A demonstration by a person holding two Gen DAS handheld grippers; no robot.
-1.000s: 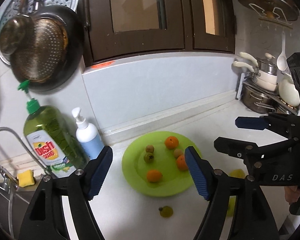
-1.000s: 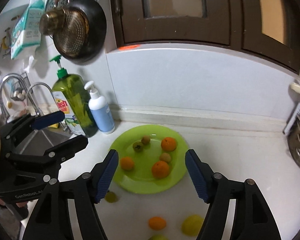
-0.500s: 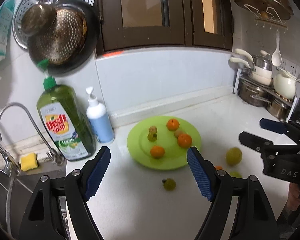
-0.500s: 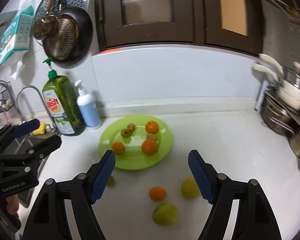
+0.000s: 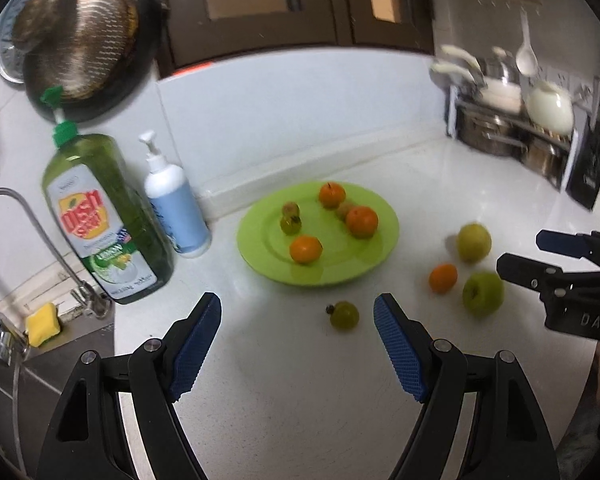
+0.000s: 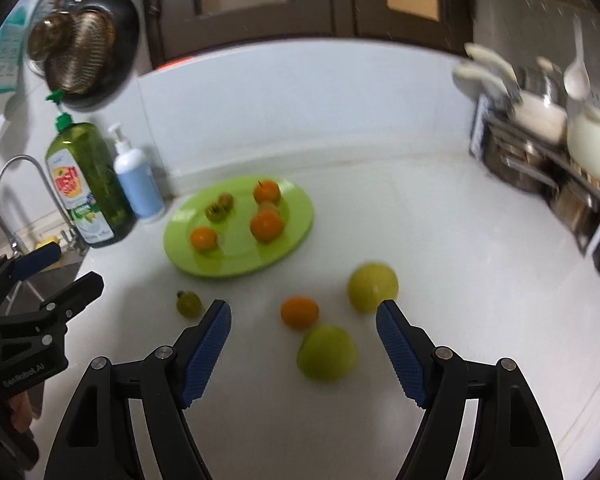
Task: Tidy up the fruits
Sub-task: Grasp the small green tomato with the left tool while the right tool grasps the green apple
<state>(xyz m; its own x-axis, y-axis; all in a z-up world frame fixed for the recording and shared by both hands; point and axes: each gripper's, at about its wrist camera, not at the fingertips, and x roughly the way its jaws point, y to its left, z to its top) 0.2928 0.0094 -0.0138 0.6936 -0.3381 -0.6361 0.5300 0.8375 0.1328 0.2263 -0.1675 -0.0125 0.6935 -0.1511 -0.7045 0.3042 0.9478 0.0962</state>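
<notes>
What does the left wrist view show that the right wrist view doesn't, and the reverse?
Only the left wrist view shows the yellow sponge by the sink clearly, plus the right gripper side-on. Only the right wrist view shows the teal-and-white box on the wall and the left gripper. Both show the round green plate holding small fruit, and the loose orange tangerine, green apple, yellow apple and small green fruit on the white counter.

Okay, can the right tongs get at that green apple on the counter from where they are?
Probably yes. The right tongs are open with the green apple lying between the fingers; only the small orange sits just beyond it, off the green plate.
</notes>
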